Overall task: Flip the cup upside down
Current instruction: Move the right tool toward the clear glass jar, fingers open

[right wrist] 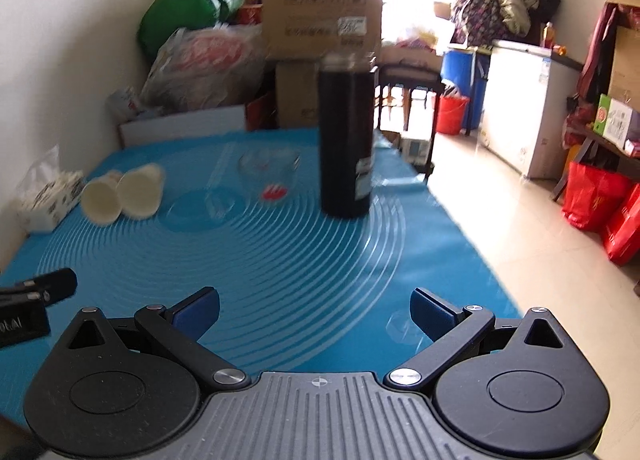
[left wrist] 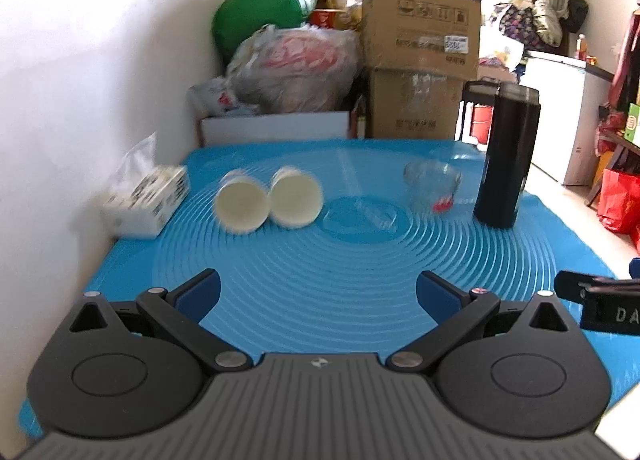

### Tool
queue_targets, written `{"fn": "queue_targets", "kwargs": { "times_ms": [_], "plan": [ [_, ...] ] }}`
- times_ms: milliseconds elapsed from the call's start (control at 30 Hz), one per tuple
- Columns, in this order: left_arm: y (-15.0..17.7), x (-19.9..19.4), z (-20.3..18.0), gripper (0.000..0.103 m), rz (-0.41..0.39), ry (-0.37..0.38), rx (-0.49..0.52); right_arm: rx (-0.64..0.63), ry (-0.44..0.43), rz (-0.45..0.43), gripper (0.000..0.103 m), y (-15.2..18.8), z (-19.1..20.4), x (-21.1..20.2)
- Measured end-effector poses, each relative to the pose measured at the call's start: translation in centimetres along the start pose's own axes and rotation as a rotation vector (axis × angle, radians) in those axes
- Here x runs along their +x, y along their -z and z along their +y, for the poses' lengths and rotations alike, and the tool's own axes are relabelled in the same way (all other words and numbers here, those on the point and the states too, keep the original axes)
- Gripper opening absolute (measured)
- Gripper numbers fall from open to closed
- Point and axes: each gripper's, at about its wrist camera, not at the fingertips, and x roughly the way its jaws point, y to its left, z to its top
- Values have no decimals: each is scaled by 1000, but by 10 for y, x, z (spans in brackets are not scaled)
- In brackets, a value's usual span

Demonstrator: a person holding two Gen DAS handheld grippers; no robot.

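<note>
- The left gripper (left wrist: 318, 294) is seen from its own wrist camera with its blue-padded fingers (left wrist: 202, 292) spread wide apart; nothing is held between them.
- The right gripper (right wrist: 316, 310) is likewise shown with its fingers (right wrist: 434, 314) wide apart and nothing gripped.
- Both grippers are positioned above the near part of a blue mat (left wrist: 320, 260) marked with pale concentric rings, and neither is touching any object.
- In the left view, part of the other gripper is seen as a black shape at the right edge.
- The task's item, a clear glass cup (left wrist: 433, 186) with a red mark low on its side, is seen upright with its mouth upward, toward the far side of the mat, well apart from both grippers.
- Just to the right of the cup, a tall dark bottle (left wrist: 508, 156) is standing upright.
- To the cup's left, two pale paper cups (left wrist: 269, 200) are lying on their sides, touching one another, with their round ends facing the cameras.
- Farther left, by the white wall, a tissue pack (left wrist: 146, 198) is placed at the mat's edge.
- Beyond the mat, cardboard boxes (left wrist: 422, 12) and filled plastic bags (left wrist: 296, 64) are stacked.
</note>
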Motion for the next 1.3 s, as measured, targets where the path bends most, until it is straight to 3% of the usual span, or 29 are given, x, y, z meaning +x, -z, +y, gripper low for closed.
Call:
{"fn": "queue_targets", "kwargs": {
  "times_ms": [233, 400, 533, 700, 1000, 1100, 1300],
  "plan": [
    [-35, 70, -37, 103, -42, 68, 46, 1, 11, -39, 103, -40, -26, 37],
    [-41, 134, -51, 103, -10, 120, -33, -11, 53, -35, 103, -57, -46, 70],
    [-34, 175, -58, 103, 49, 119, -91, -2, 77, -24, 103, -59, -63, 95],
    [-27, 186, -64, 103, 52, 82, -80, 7, 93, 13, 103, -56, -76, 121],
    [-32, 211, -93, 103, 67, 55, -2, 15, 63, 47, 103, -53, -85, 127],
    [-34, 219, -98, 103, 105, 76, 0, 31, 57, 56, 103, -52, -90, 131],
    [-40, 227, -116, 103, 88, 100, 79, 30, 46, 73, 103, -53, -94, 139]
  ]
}}
